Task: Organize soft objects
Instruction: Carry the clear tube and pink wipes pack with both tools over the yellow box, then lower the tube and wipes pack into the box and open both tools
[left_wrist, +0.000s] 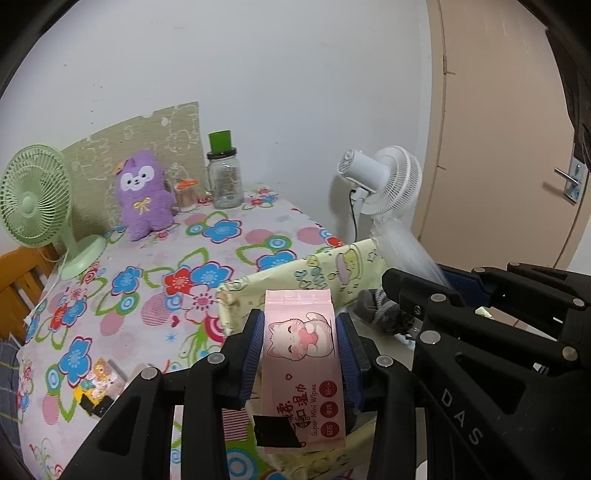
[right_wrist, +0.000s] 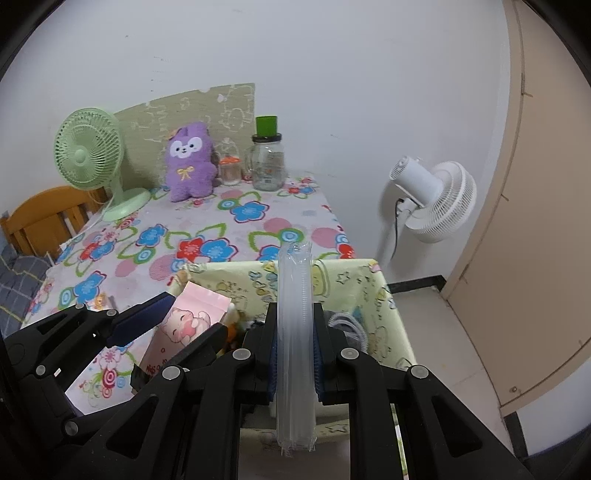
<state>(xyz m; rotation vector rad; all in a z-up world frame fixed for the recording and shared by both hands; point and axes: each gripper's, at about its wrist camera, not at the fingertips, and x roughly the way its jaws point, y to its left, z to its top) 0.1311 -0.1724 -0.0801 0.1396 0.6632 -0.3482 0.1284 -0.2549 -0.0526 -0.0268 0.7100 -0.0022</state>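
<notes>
My left gripper is shut on a pink pack of wet wipes with a cat picture, held over the near left corner of a pale yellow fabric storage box. The pack also shows in the right wrist view. My right gripper is shut on a clear plastic sleeve of stacked cups, held upright over the same fabric box. Grey socks and a white cable lie inside the box. A purple plush toy sits at the back of the table.
The table has a flowered cloth. A green desk fan stands at the back left, a glass jar with a green lid at the back. A white floor fan and a beige door are right. A small card lies near the front.
</notes>
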